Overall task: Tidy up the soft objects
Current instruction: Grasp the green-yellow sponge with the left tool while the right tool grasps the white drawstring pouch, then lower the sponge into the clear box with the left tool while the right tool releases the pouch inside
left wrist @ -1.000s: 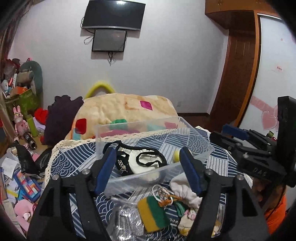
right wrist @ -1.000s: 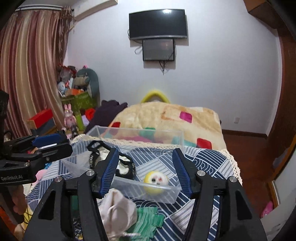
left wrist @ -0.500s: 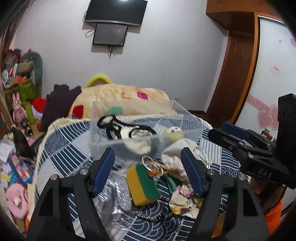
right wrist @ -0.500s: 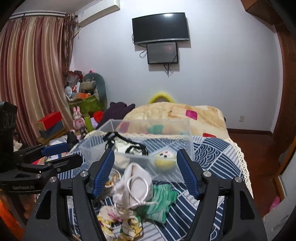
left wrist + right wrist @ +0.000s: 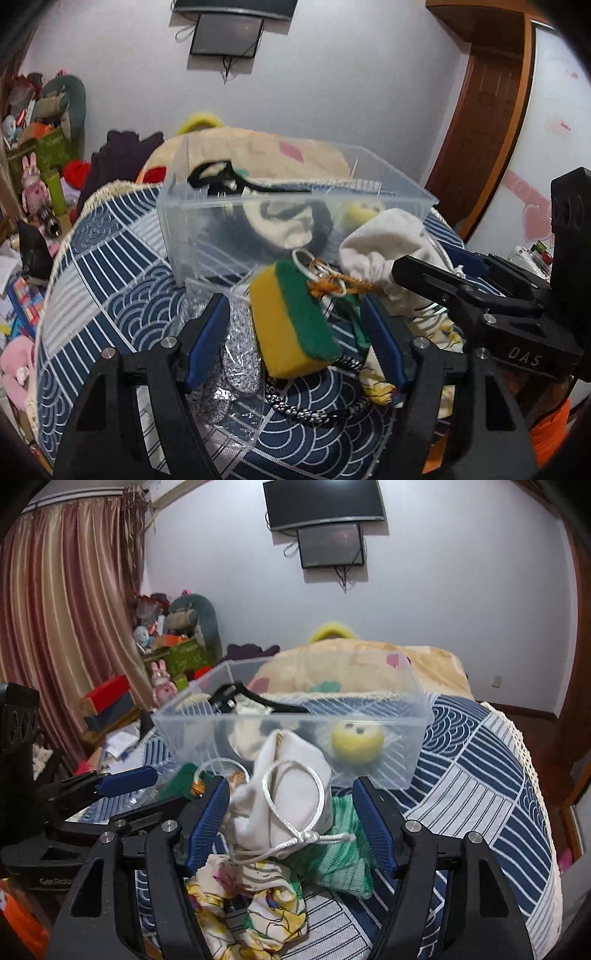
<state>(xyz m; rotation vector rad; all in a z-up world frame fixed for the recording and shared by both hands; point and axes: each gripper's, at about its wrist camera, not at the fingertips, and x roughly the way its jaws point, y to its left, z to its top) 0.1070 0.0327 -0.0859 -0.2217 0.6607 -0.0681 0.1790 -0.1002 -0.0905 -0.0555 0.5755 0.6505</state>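
Note:
A clear plastic bin (image 5: pixel 295 229) (image 5: pixel 291 734) stands on the blue patterned table and holds a black-and-white soft item (image 5: pixel 284 221) and a yellow plush ball (image 5: pixel 356 738). In front of it lies a pile: a yellow-green sponge (image 5: pixel 291 321), a white drawstring pouch (image 5: pixel 284 801) (image 5: pixel 391 243), a green cloth (image 5: pixel 332 853) and a floral cloth (image 5: pixel 255 901). My left gripper (image 5: pixel 303 339) is open around the sponge. My right gripper (image 5: pixel 291 823) is open around the pouch.
A silvery mesh bag (image 5: pixel 229 362), a black-white cord (image 5: pixel 314 402) and a key ring (image 5: pixel 317 269) lie in the pile. A bed with a beige blanket (image 5: pixel 369 664) is behind the table. Toys and boxes (image 5: pixel 166 642) crowd the floor at left.
Both grippers have dropped and moved forward toward the pile in front of the bin. The sponge now sits between the left fingers, the pouch between the right fingers.

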